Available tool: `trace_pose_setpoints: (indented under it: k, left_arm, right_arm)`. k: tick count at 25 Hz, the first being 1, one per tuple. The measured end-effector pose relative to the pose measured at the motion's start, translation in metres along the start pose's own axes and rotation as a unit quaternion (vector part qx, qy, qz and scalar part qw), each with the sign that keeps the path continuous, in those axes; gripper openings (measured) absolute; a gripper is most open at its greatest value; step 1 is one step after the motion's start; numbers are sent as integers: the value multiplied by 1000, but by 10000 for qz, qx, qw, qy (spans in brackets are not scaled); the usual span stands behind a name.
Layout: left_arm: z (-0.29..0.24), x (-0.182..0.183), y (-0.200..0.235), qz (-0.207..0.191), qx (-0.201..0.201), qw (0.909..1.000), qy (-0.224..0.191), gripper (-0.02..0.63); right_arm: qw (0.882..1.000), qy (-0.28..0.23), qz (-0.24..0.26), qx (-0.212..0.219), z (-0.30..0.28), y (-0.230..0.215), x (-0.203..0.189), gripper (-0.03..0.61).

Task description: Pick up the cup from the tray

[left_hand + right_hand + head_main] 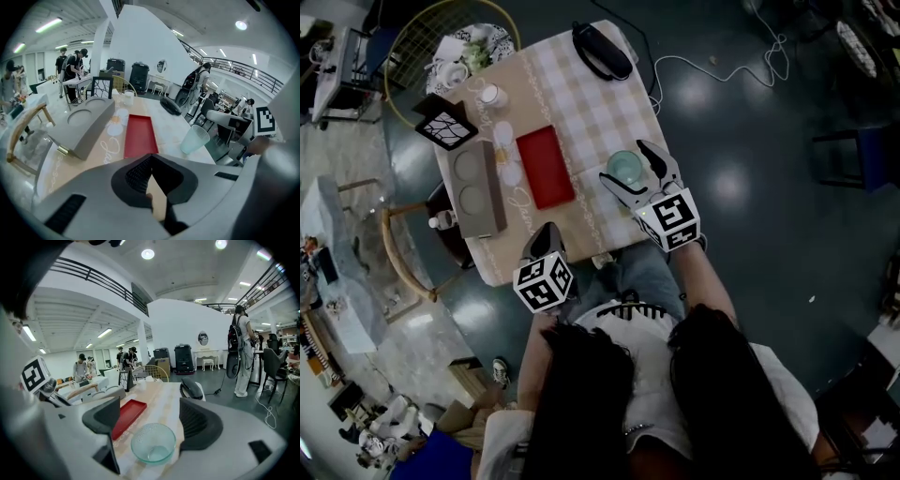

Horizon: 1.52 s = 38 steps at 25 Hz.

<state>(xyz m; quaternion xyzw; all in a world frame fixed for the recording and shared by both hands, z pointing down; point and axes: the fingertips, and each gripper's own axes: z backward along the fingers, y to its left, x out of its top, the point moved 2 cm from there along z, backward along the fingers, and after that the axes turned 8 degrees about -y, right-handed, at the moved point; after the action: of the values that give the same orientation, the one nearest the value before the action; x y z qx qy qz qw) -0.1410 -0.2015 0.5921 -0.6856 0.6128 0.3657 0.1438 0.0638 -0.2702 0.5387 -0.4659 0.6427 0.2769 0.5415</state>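
Near the checked table's right edge, beside the flat red tray, the clear green plastic cup sits between the right gripper's spread fingers, which should squeeze next; the left gripper's are together.

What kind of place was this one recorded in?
Probably a large open-plan workspace or studio hall: a mezzanine railing overhead, a dark polished floor, people at other workstations, and one staged cloth-covered table.
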Motion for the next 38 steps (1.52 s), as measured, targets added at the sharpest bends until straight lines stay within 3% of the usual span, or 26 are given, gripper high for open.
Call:
trace_pose_setpoints:
  k: [12, 14, 16, 22, 38]
  left_arm:
    - [24, 10, -2, -77, -77, 9989, -449, 8]
    - [29, 12, -3, -91, -118, 9984, -537, 8]
    - [33, 14, -5, -113, -156, 9979, -611, 8]
    - [42, 21, -9, -175, -220, 9962, -826, 8]
    - [74, 30, -8, -289, -371, 9899, -1338, 8]
  right_arm:
    - [9995, -202, -38, -256, 27, 16, 30, 350]
    - [9989, -252, -83, -376, 33, 17, 33, 219]
    - [9980, -326, -149, -517, 40, 18, 36, 142]
    - [9951, -522, -217, -809, 54, 17, 44, 13]
    - [9974, -303, -48, -648, 75, 58, 37, 6]
